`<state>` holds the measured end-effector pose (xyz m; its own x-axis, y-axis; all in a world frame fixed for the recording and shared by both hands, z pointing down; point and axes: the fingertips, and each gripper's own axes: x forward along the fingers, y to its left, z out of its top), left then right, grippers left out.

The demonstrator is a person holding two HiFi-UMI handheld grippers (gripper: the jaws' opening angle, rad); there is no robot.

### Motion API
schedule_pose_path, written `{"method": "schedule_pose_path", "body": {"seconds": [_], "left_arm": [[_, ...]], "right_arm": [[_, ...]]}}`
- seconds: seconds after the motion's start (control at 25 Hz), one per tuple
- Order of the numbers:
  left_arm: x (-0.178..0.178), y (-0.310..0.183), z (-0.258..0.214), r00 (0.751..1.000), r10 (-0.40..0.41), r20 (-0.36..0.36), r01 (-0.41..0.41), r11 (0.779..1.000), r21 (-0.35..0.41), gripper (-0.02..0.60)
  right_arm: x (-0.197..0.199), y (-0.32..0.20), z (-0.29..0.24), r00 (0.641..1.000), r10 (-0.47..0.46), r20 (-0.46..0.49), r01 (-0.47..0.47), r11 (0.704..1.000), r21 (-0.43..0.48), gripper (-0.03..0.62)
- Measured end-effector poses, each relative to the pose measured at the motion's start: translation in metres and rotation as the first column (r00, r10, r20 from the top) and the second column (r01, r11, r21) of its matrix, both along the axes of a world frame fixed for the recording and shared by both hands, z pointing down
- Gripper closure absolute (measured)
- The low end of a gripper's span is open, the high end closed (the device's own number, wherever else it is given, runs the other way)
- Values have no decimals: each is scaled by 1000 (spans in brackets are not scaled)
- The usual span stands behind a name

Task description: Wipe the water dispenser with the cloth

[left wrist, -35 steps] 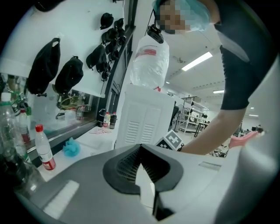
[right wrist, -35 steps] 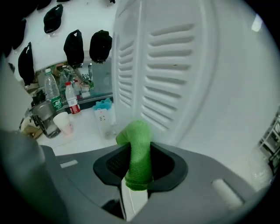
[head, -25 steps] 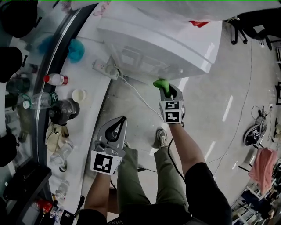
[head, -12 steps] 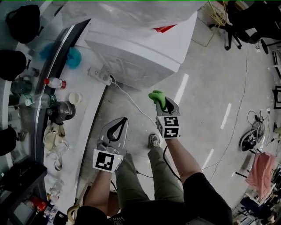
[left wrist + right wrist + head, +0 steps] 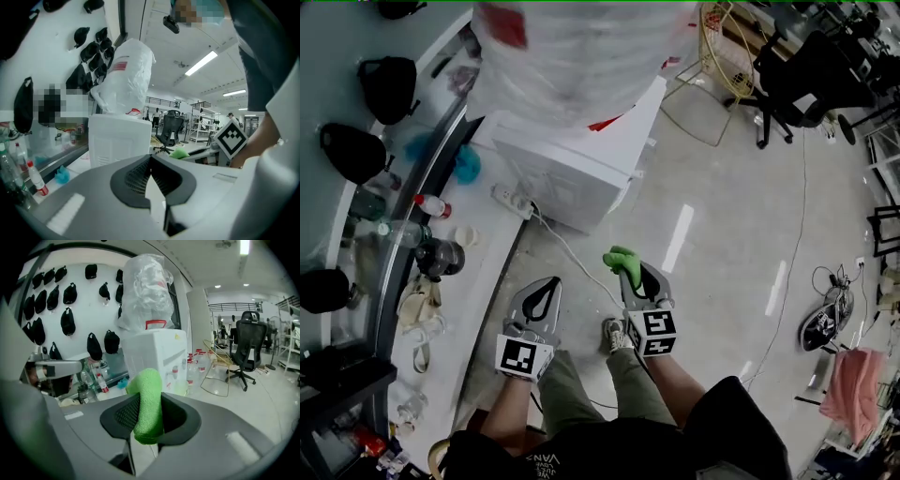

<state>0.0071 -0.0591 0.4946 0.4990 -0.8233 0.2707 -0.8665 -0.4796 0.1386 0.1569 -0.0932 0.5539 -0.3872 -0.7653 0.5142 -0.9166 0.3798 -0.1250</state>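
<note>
Water dispenser (image 5: pixel 577 178): white box body, standing upright on floor (image 5: pixel 722 234). Large bottle (image 5: pixel 572 56) sitting on top of it, wrapped in clear crinkled plastic, red label showing.

Cloth (image 5: pixel 149 401): bright green, folded into thick roll, sticking up from between jaws of right gripper (image 5: pixel 633 277), jaws clamping on it. Cloth hanging in air, well apart from dispenser, not touching it.

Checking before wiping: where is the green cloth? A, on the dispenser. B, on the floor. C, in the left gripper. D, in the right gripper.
D: the cloth is clamped between the jaws of the right gripper, apart from the dispenser; the left gripper is shut on nothing.
</note>
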Motion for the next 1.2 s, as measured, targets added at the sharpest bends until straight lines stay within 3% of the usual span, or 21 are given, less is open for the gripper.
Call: {"method": "schedule_pose_path", "body": {"seconds": [0.44,0.64,1.2], "left_arm": [[17,19,-76,998,-63,25,61,996,69,580],[31,37,-98,998,-44,33,41,995,88,580],[39,55,-141,995,-69,66,58,986,158,580]], "right_arm": [[18,15,-118,996,-78,53,70,989,131,479],[22,22,-163,990,-124,65,108,973,205,479],[31,31,-221,976,-200,90,165,940,298,479]]}}
